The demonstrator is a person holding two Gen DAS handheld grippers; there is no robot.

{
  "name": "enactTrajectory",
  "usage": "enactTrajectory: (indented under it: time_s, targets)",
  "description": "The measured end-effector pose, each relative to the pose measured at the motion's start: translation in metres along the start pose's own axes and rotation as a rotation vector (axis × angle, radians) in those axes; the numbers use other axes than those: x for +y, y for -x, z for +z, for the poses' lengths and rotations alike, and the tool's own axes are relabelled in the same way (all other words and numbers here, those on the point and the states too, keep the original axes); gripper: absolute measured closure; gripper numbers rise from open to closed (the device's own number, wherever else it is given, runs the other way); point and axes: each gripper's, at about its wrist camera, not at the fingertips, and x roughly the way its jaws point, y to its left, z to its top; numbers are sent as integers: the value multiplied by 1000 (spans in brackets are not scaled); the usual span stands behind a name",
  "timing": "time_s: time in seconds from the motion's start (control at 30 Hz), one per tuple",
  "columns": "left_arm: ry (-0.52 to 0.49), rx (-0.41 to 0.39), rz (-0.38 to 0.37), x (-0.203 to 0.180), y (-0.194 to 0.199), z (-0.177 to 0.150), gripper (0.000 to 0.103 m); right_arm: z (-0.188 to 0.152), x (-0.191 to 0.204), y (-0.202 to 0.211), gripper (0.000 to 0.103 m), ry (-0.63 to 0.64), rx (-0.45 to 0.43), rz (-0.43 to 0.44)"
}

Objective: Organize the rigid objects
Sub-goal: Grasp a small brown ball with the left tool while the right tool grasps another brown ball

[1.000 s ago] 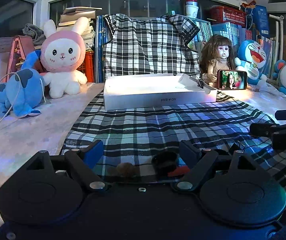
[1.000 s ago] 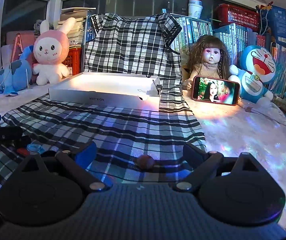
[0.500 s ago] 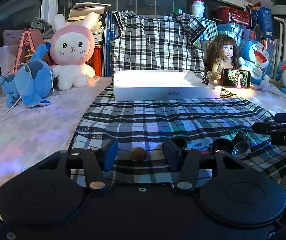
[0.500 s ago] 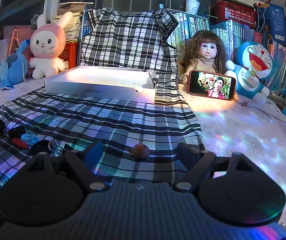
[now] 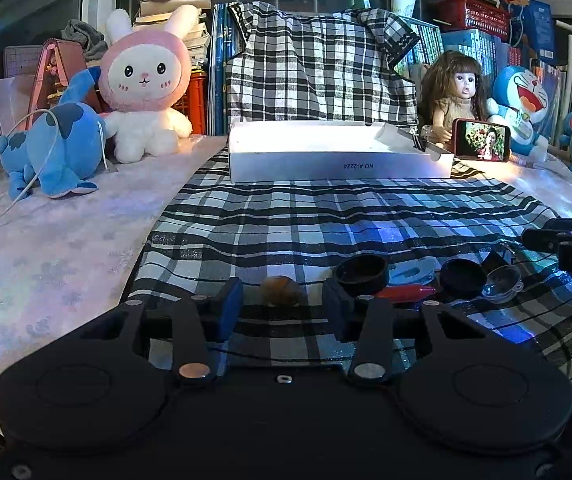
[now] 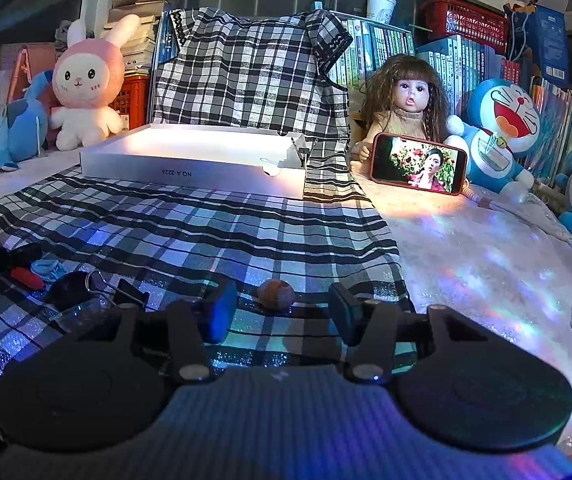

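on the plaid cloth (image 5: 325, 216), each gripper has drawn level with a brown nut: left gripper (image 5: 282, 306) spread around one nut (image 5: 281, 290), right gripper (image 6: 282, 312) spread around another nut (image 6: 276, 295), neither touching. a second ago both sat farther off. two grasps look ready; the white box (image 5: 337, 160) waits beyond.
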Motion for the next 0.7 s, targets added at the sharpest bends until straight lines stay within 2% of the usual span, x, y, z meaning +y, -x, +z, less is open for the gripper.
enactTrajectory:
  time_s: [0.2, 0.33, 0.53, 0.7]
  targets:
    - [-8, -2, -4, -1, -5, 0, 69, 1, 0, -4, 55, -18, 6, 7]
    - [-2, -5, -13, -2, -7, 1, 82, 0, 4, -8, 66, -23, 22, 14]
    - [-6, -12, -18, -4, -7, 2, 82, 0, 6, -9, 77, -29, 17, 14]
    - [-7, -22, -22, -7, -5, 5, 82, 3, 4, -8, 80, -47, 10, 12]
